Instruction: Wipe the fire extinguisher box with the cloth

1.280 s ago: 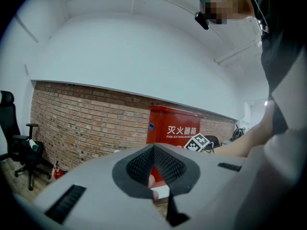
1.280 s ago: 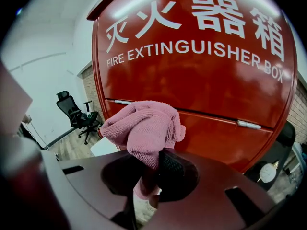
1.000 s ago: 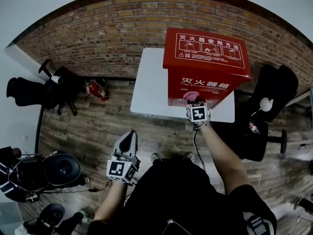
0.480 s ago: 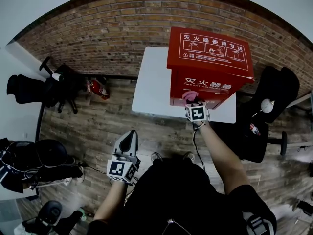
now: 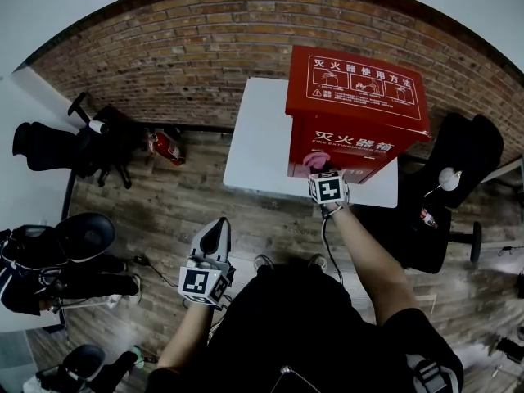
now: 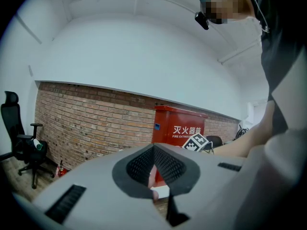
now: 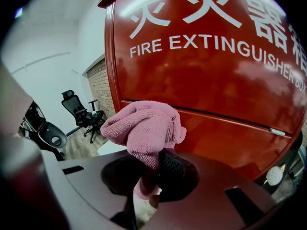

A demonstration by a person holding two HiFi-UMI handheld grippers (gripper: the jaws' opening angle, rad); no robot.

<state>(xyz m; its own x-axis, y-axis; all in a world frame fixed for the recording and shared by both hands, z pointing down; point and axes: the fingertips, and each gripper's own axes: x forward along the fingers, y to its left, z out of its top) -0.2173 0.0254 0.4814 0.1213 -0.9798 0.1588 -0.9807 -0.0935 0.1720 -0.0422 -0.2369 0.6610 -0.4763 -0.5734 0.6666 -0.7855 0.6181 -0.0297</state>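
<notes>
Wiping the box front with a pinched cloth.
Left claw (image 5: 219,224) hangs low, closed on nothing, well off the desk (image 5: 254,154); right claw (image 7: 148,176) grips the pink cloth (image 7: 144,128) at the red box (image 7: 216,90) front. Best press flat and stroke evenly across.

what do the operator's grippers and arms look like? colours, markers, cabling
Left gripper: light grey wedge-shaped shell, black ribbed pads. Right gripper: same build. Each carries a cube with black-and-white square markers. A thin black cable trails from the right one. Black short-sleeved top.
</notes>
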